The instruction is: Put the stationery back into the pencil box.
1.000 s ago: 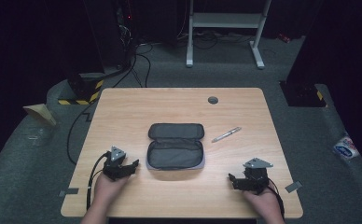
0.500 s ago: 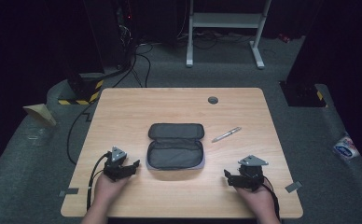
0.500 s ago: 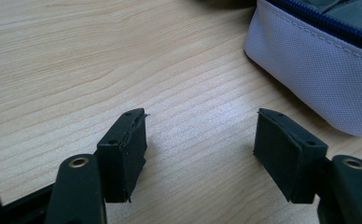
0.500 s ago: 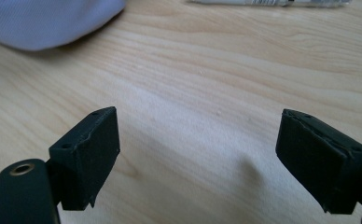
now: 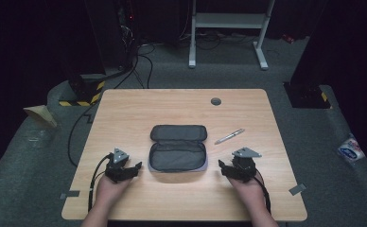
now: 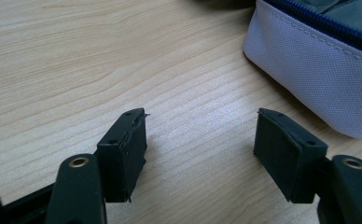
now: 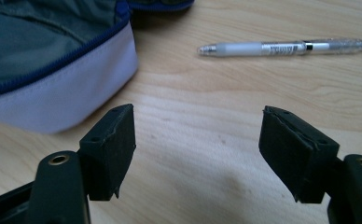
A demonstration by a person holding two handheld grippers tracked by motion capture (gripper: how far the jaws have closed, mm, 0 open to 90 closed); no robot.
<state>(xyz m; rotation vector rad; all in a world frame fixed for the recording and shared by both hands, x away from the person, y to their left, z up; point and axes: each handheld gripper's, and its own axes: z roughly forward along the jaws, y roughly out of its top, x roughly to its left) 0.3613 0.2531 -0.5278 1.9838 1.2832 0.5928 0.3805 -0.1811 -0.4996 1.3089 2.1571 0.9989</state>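
On a wooden tabletop (image 5: 134, 109), an unzipped pencil case (image 5: 178, 148) lies open at the centre, with a clear pen (image 5: 229, 136) resting just beside it toward the right. The left gripper (image 5: 133, 168) sits near the case's left side, its fingers (image 6: 123, 149) spread wide over bare wood with nothing between them. The right gripper (image 5: 223, 168), near the case's right corner and short of the pen, has just been narrowing its fingers (image 7: 109, 149); they stand apart, nothing between them.
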